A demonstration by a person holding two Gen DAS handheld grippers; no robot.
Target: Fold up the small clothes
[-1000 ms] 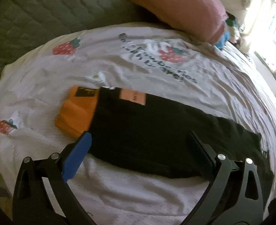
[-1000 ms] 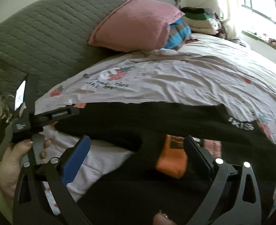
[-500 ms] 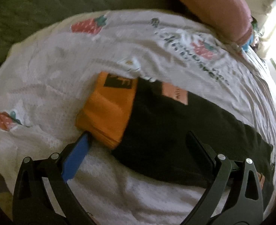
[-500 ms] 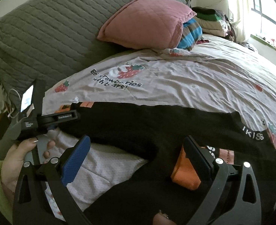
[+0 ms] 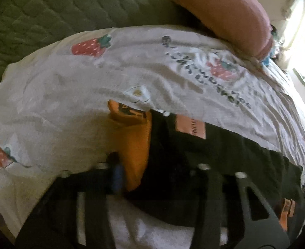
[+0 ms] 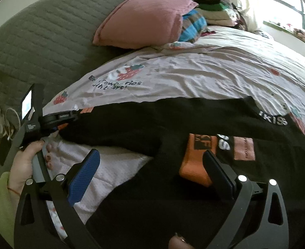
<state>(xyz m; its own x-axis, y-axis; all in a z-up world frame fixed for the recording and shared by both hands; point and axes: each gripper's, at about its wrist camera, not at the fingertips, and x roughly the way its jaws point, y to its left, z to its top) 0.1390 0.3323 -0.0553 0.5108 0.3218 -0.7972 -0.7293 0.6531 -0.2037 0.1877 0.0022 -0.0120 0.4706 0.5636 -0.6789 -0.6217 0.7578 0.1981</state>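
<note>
A black garment (image 6: pixel 173 124) with orange cuffs lies spread across the strawberry-print sheet (image 6: pixel 193 72) of the bed, below the pink pillow (image 6: pixel 144 18), its two legs or sleeves reaching away from the pillow's side toward the person. The left claw (image 5: pixel 158 172) has its fingers drawn in on the cuff end farthest from the window: the blue pad presses the side of the orange cuff (image 5: pixel 131 145) while the other finger sits on the black cloth beside it, so it looks clamped on that cuff, though motion blur makes the exact bite hard to read. The right claw (image 6: pixel 150 172) hangs with its fingers spread wide and holding nothing, the far finger just beside the second orange cuff (image 6: pixel 196 161), nearer the window than the first. The step in hand looks like gathering one end of the garment to start a fold. Next, the right claw probably needs to settle over its cuff and pinch it, so both ends can be lifted together and carried toward the waistband lettering (image 6: pixel 273 120) on the side away from the pillow's left corner, keeping the cloth taut to avoid a bunched crease.
</note>
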